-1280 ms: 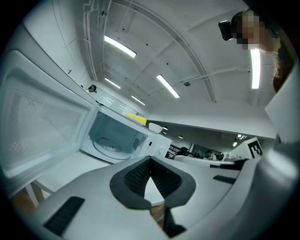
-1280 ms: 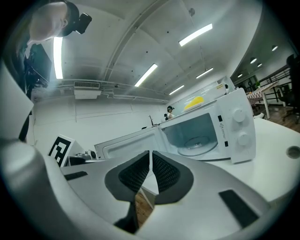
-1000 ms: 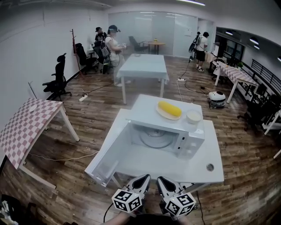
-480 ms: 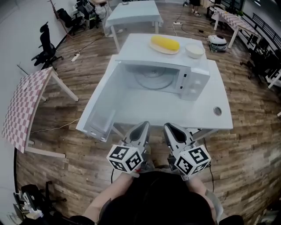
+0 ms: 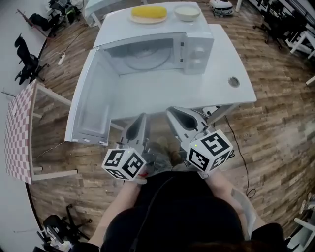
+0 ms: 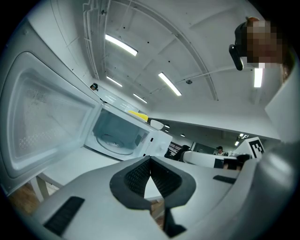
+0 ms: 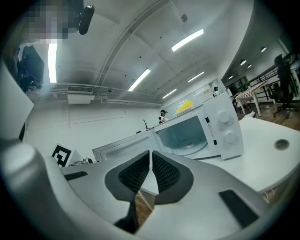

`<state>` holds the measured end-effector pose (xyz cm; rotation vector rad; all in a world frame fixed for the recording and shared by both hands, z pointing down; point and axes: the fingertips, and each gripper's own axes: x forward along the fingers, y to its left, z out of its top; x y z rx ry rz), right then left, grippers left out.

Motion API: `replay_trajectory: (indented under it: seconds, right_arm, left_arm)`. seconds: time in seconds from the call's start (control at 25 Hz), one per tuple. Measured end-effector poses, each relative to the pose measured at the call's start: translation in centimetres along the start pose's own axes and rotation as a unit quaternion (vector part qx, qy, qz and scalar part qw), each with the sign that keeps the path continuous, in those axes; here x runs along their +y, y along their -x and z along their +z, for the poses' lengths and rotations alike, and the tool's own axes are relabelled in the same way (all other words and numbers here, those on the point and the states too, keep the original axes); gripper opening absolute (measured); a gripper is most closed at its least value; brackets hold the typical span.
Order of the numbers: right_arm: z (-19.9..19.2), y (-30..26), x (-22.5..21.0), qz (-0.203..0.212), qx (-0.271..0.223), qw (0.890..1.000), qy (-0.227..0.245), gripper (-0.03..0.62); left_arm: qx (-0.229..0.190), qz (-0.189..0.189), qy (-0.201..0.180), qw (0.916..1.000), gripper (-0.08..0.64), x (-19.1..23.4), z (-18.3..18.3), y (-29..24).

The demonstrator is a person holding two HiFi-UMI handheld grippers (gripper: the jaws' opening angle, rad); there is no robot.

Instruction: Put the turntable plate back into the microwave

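Note:
The white microwave (image 5: pixel 197 47) stands on a white table (image 5: pixel 216 93), its door (image 5: pixel 91 98) swung wide open to the left. The glass turntable plate (image 5: pixel 142 58) lies flat inside the cavity; it also shows in the left gripper view (image 6: pixel 110 139) and the right gripper view (image 7: pixel 185 146). Both grippers hang side by side off the table's near edge, well short of the microwave. My left gripper (image 5: pixel 142 118) is shut with nothing in it, its pads (image 6: pixel 140 176) meeting at the tip. My right gripper (image 5: pixel 173 111) is likewise shut and bare, its pads (image 7: pixel 164 173) touching.
On top of the microwave sit a plate with a yellow corn cob (image 5: pixel 147 12) and a white bowl (image 5: pixel 187 12). The tabletop has a round cable hole (image 5: pixel 234 81). A checkered table (image 5: pixel 17 133) stands to the left; office chairs and floor cables lie farther off.
The head view has tipped down and moved closer, so the microwave now sits higher in frame. Both grippers have risen nearer the camera, still shut and side by side.

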<state>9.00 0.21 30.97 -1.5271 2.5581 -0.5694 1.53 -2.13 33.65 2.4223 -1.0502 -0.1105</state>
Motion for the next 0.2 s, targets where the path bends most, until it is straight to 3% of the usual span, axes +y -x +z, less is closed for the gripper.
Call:
replay_trajectory:
  seconds: [0.2]
  right_arm:
    - [0.21,-0.12,0.12,0.015,0.003,1.0,0.006,0.038]
  left_arm:
    - [-0.005,0.014,0.004,0.9999,0.012,0.34,-0.45,0.54]
